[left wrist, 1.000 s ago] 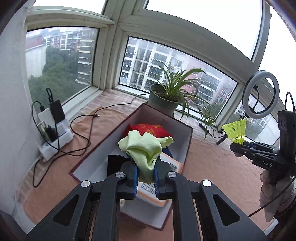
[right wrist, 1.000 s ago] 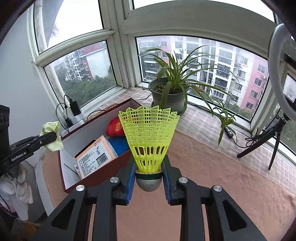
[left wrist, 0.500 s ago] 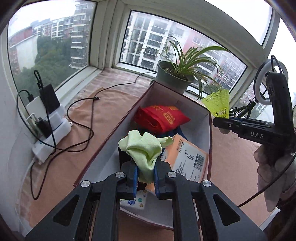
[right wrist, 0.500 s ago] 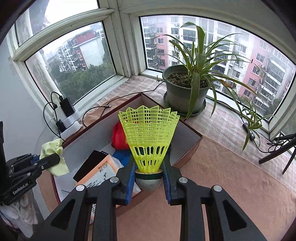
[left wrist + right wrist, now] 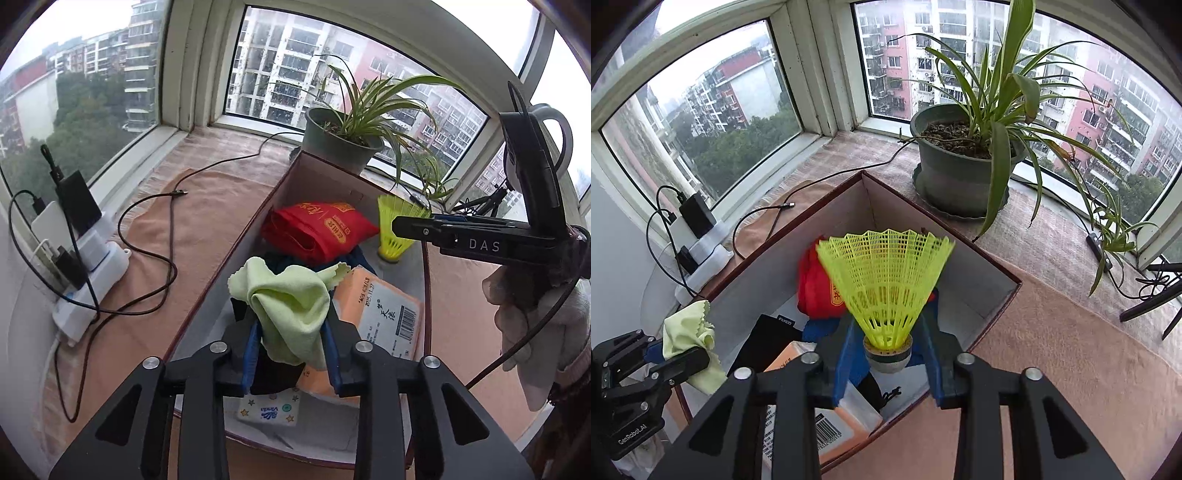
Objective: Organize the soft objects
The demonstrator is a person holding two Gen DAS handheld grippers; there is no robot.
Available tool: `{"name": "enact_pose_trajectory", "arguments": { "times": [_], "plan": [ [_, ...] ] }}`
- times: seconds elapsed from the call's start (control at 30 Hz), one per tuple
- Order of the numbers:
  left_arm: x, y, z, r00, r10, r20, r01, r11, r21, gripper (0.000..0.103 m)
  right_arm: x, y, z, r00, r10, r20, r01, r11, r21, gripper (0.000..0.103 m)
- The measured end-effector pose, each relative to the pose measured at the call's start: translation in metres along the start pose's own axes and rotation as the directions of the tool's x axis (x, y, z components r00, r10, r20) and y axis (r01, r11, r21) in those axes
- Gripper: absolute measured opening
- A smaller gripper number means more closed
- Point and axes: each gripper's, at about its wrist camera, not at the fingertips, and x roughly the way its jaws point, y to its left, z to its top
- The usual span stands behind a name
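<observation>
My left gripper (image 5: 293, 354) is shut on a light green cloth (image 5: 291, 306) and holds it over the near end of an open brown box (image 5: 236, 254). The cloth also shows in the right wrist view (image 5: 690, 339). My right gripper (image 5: 888, 363) is shut on the cork of a yellow shuttlecock (image 5: 886, 280), held over the box's (image 5: 997, 295) right side; the shuttlecock shows in the left wrist view (image 5: 397, 229). In the box lie a red pouch (image 5: 317, 229), an orange packet (image 5: 384, 314), a black item and a tissue pack (image 5: 269, 406).
A potted spider plant (image 5: 960, 166) stands behind the box on the cloth-covered sill. A power strip with chargers and cables (image 5: 85, 258) lies at the left by the window. A ring light and tripod legs (image 5: 1152, 295) stand at the right.
Both grippers have moved forward and down over the box. The shuttlecock is now above the box's interior, and the green cloth is lower over the packets.
</observation>
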Motion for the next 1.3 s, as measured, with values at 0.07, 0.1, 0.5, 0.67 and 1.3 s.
{"name": "enact_pose_trajectory", "arguments": {
  "times": [0.07,0.1,0.5,0.67,1.3],
  "plan": [
    [-0.001,0.003,0.001,1.000,-0.010,0.007,0.011,1.000,-0.012,0.051,-0.003,-0.003,0.001,1.000,0.017,0.015,-0.017,1.000,0.006,0.062],
    [-0.003,0.004,0.002,1.000,-0.007,0.015,0.008,1.000,-0.019,0.051,-0.005,-0.003,0.002,1.000,0.014,0.020,-0.014,1.000,0.007,0.063],
    [-0.024,0.010,0.000,0.999,0.007,0.052,-0.004,0.998,-0.055,0.057,-0.039,-0.013,-0.016,0.996,0.035,0.079,-0.038,0.999,0.031,0.063],
    [-0.039,0.008,-0.009,0.997,0.042,0.068,-0.037,0.997,-0.066,0.057,-0.061,-0.023,-0.035,0.993,0.048,0.111,-0.053,0.997,0.048,0.063],
    [-0.105,-0.057,-0.065,0.976,0.148,0.159,-0.131,0.985,-0.111,0.067,-0.155,-0.052,-0.141,0.970,-0.036,0.241,0.035,0.999,0.009,0.068]
  ]
}}
